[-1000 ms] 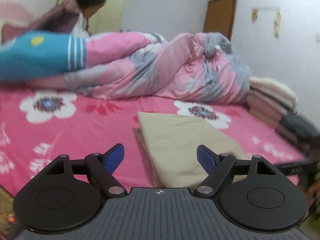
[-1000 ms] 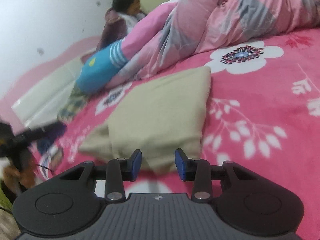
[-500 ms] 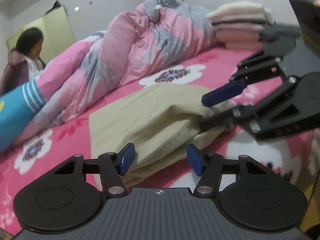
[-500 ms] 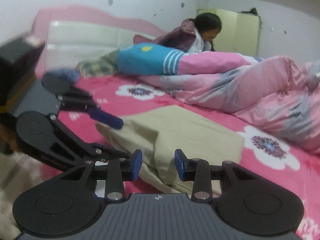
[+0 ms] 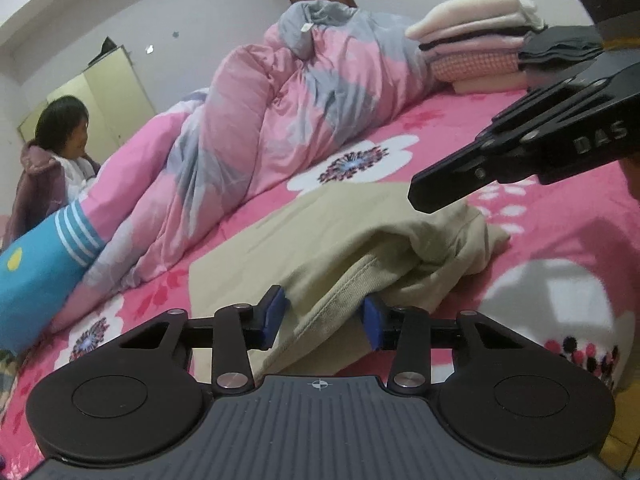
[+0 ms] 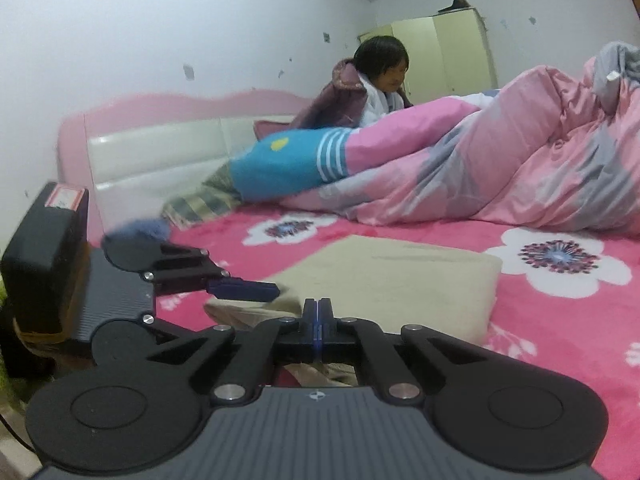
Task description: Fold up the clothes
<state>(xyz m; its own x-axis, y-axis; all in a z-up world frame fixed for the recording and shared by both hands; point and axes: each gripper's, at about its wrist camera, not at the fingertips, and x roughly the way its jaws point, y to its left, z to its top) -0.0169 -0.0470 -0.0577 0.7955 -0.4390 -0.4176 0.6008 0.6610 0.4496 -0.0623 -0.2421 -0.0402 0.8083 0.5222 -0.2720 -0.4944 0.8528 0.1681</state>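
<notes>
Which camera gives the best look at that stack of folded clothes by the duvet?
The left wrist view: the stack of folded clothes sits clearly at the far side of the bed, layers distinguishable. The right wrist view faces the headboard and doesn't show it at all.

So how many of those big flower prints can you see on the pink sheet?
3 in the right wrist view: one right of the beige garment, one behind it, one partly hidden near.

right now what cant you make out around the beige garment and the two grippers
- Right gripper, right wrist view: jaws pressed together; its own fingers hide whether beige garment is pinched.
- Same gripper, left wrist view: side-on linkage covers the tips.
- Left gripper, left wrist view: jaws apart around the hem; contact unclear.
- Garment type: folded layers hide it.
- Stack of folded clothes: right end behind the gripper.
</notes>
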